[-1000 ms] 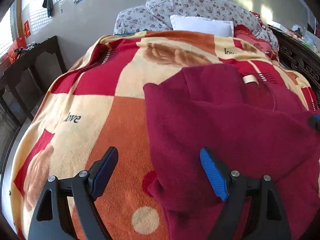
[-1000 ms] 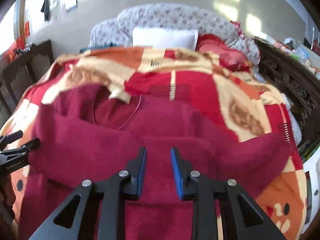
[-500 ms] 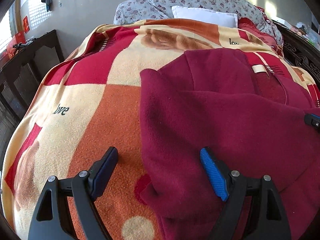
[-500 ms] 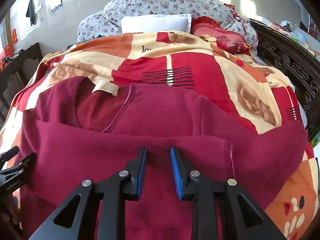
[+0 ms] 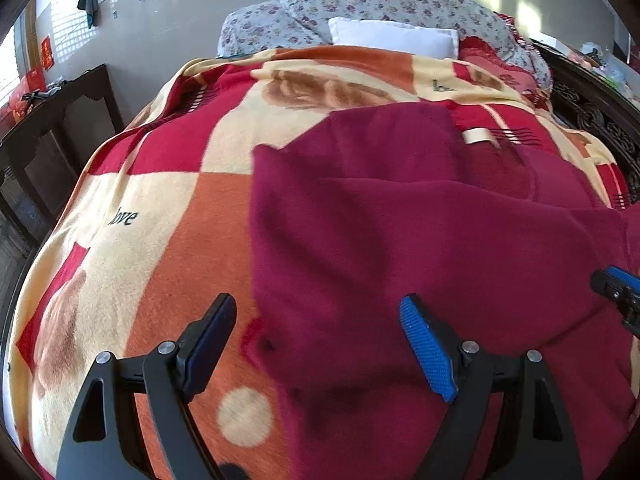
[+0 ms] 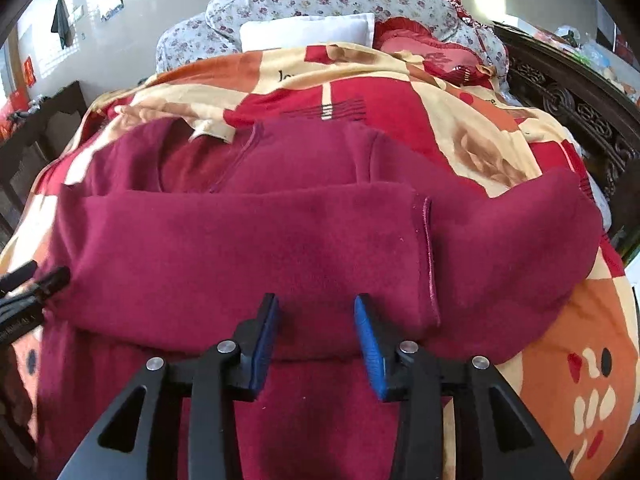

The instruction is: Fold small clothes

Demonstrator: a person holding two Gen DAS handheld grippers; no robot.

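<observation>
Item: one dark red sweater (image 6: 248, 248), lying on a patterned blanket (image 5: 160, 208) over a bed, neckline and label toward the pillows (image 6: 308, 32). Condition at this moment: one sleeve had been brought across the chest and lay flat over the body, its cuff edge showing on the right of the right wrist view. Right hand-held gripper (image 6: 316, 336): its jaws had just been opening, from a narrow gap to a moderate one; the sleeve cloth lay beneath and between the pads, but no pad pressed on it, so the sleeve appeared released. Compared with half a second before, the fold sat lower and fuller in that view and the sleeve rested on its own. Left hand-held gripper (image 5: 320, 344): jaws wide, holding nothing, poised over the sweater's left edge where it met the blanket; unchanged in opening over the interval. Assessment: the sleeve fold on one side looked complete. The far sleeve, spread toward the bed's right edge, remained unfolded and likely wanted attention next.
</observation>
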